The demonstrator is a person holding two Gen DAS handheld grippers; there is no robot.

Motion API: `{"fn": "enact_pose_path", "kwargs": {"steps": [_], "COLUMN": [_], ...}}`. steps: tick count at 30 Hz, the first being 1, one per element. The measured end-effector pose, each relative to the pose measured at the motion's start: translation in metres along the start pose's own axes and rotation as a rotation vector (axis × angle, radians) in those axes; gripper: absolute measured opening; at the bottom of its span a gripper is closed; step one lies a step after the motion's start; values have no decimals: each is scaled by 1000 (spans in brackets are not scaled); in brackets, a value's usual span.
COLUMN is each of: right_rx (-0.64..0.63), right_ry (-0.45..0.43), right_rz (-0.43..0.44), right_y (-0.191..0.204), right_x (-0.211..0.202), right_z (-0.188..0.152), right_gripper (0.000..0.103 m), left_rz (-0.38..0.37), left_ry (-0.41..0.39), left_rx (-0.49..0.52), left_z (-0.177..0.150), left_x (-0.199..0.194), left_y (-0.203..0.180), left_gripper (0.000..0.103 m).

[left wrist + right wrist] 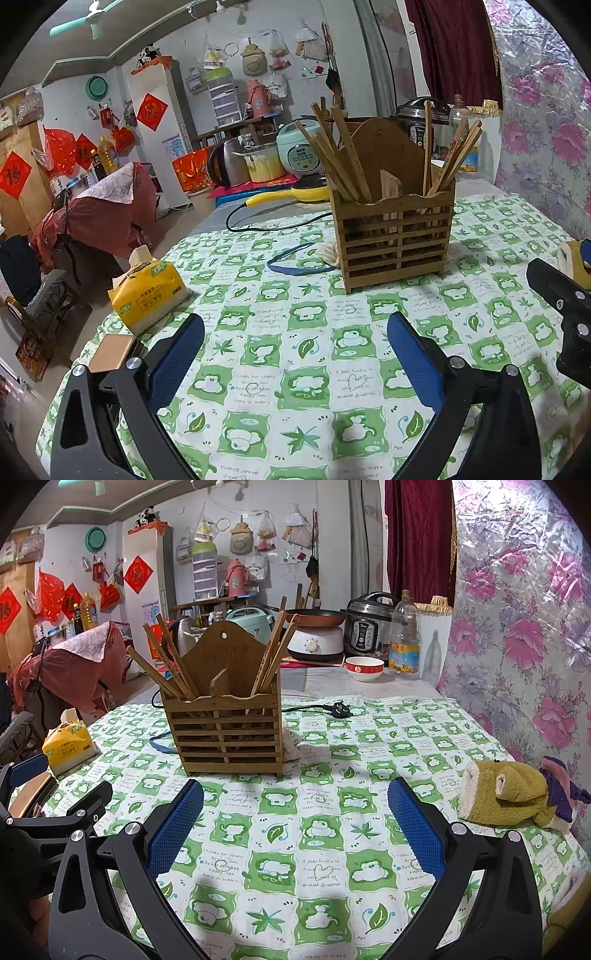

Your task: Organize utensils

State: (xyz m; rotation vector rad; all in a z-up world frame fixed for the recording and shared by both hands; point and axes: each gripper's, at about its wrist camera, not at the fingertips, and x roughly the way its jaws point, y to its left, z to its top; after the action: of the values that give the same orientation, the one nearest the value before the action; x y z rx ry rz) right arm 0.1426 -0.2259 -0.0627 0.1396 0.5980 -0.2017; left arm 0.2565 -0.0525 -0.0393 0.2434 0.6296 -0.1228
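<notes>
Both grippers spread wide and empty before the chopstick holder.
Left wrist: left gripper point(295, 343) over bare tablecloth point(288, 387); chopstick holder point(393, 236) ahead, tissue pack point(147, 291) near the table's left edge. Right wrist: right gripper point(295, 812) likewise gaping, holder centred ahead, plush toy point(509, 794) right.

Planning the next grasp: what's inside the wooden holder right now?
The wooden holder has chopsticks leaning in its left and right compartments, split by a divider. Their lower ends are mostly hidden behind the slats.
</notes>
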Motion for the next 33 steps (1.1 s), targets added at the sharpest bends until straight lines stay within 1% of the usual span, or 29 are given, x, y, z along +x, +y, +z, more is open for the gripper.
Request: {"fn": "enact_pose_path", "kwargs": {"steps": [9,33], "right_rx": [-1,-1], "right_ry": [0,-1], "right_rz": [0,0], "right_y": [0,-1], "right_x": [0,0], "right_z": [-1,-1], "right_gripper": [97,97], "left_rz": [-14,-10], "left_ry": [11,11], "left_rx": [-13,-11], "left_z": [0,0], "left_x": [1,1], "left_y": [3,3], "left_gripper": [97,97]}}
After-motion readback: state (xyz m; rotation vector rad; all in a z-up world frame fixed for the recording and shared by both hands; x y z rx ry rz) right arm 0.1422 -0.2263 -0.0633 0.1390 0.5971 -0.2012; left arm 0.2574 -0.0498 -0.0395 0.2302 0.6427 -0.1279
